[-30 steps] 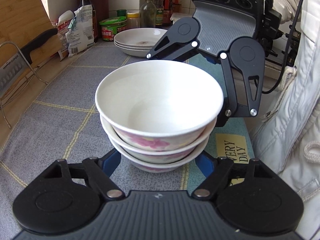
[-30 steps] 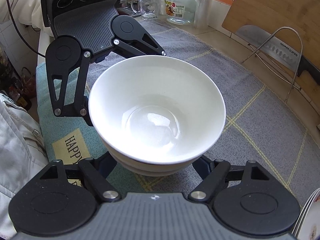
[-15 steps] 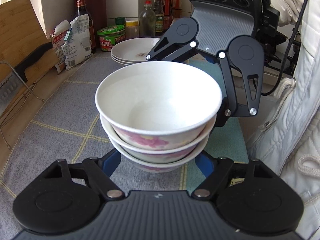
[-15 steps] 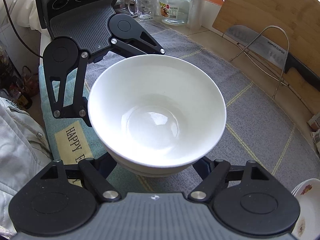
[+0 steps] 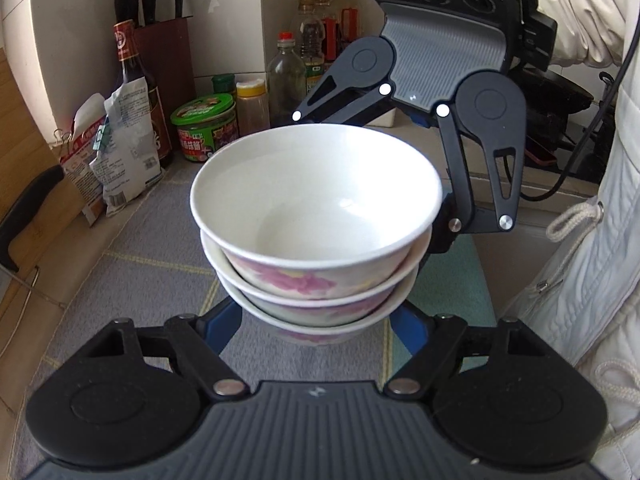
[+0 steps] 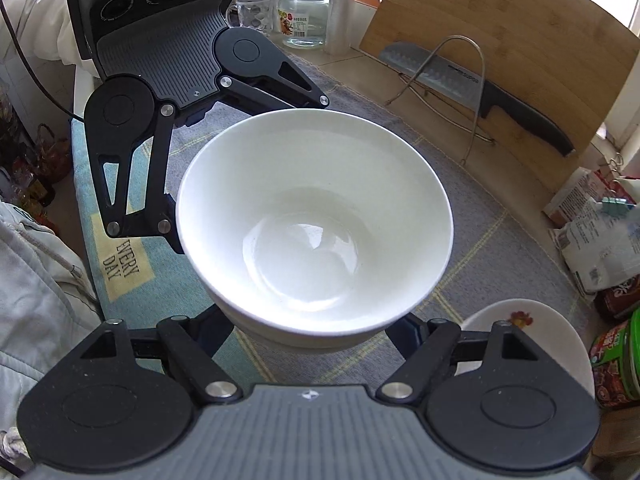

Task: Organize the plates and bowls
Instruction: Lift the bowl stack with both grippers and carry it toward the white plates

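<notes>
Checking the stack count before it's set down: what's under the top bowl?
Two more nested bowls sit under the top bowl. Only their rims and pink-flowered sides show; their insides are covered.

Behind the stack of bowls [image 5: 316, 248]: both pairs of gripper fingertips, contact with the lowest bowl not discernible. Below the stack in the right wrist view, only part of a plate [image 6: 520, 332], the rest covered by gripper linkage. Left of the stack, knife [image 5: 24, 216] cut by the frame edge. Beyond the stack, bottle labels [image 5: 316, 68] too small to read.
</notes>
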Demonstrator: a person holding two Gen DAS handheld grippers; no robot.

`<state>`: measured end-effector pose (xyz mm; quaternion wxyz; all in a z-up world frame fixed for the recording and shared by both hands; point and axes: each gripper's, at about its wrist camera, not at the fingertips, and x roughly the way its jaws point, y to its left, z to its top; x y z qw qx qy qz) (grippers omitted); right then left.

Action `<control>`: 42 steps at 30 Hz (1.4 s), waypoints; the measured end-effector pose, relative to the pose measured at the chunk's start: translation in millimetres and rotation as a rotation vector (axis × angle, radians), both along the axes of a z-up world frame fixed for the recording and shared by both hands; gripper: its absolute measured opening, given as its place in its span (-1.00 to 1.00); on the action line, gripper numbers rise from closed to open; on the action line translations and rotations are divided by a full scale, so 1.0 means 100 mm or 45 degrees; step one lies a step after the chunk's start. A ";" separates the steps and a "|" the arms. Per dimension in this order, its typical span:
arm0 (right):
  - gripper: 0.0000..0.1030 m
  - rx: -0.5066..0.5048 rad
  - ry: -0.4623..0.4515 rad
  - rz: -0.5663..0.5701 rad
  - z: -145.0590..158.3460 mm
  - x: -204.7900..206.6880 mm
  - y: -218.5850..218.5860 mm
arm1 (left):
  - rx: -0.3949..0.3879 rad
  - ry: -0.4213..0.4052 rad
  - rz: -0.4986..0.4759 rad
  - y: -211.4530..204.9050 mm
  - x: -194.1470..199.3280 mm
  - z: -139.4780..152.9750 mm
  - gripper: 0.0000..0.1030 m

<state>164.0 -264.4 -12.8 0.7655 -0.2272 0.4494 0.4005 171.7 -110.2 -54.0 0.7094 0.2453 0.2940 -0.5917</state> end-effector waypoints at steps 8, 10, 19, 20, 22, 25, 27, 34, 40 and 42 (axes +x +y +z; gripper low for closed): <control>0.65 -0.010 -0.026 -0.046 0.05 0.11 -0.57 | -0.017 -0.040 -0.044 -0.56 0.17 0.03 0.57; 0.65 -0.016 -0.032 -0.057 0.04 0.16 -0.69 | -0.016 -0.047 -0.055 -0.68 0.22 0.02 0.57; 0.65 -0.026 -0.048 -0.106 0.01 0.31 -1.11 | -0.007 -0.076 -0.090 -1.09 0.41 -0.02 0.57; 0.65 -0.026 -0.048 -0.112 0.00 0.33 -1.15 | -0.008 -0.075 -0.092 -1.13 0.43 -0.03 0.57; 0.65 -0.027 -0.048 -0.121 -0.01 0.34 -1.21 | -0.008 -0.077 -0.095 -1.19 0.47 -0.05 0.57; 0.65 -0.035 -0.049 -0.129 -0.02 0.39 -1.29 | -0.005 -0.080 -0.096 -1.28 0.51 -0.08 0.56; 0.65 -0.037 -0.041 -0.134 -0.05 0.41 -1.33 | -0.002 -0.073 -0.095 -1.33 0.54 -0.11 0.56; 0.65 -0.050 -0.018 -0.146 -0.17 0.48 -1.47 | 0.007 -0.051 -0.095 -1.47 0.63 -0.21 0.56; 0.65 -0.057 0.004 -0.154 -0.23 0.49 -1.54 | 0.006 -0.029 -0.091 -1.54 0.66 -0.27 0.56; 0.65 -0.060 0.006 -0.155 -0.24 0.50 -1.55 | 0.008 -0.028 -0.089 -1.55 0.67 -0.28 0.56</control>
